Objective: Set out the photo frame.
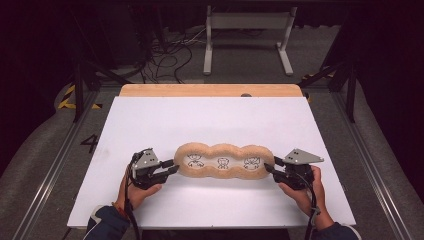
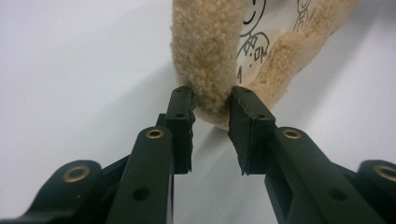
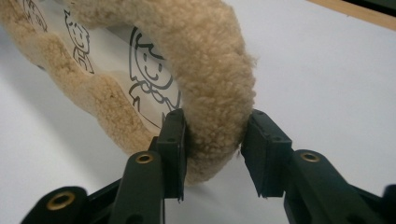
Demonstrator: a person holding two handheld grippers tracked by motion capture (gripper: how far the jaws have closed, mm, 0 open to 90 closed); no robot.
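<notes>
Fleece cushion (image 1: 223, 161) ends pinched between both grippers' jaws.

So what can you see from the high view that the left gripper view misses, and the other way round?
High view: the whole fluffy tan mat with its three drawings, both hands, the right gripper at the mat's far end, and the white board.
Left gripper view: close up, the left gripper with its pads pressed into the fleece rim.
Both: the left gripper at the mat's end and a cartoon drawing.
</notes>
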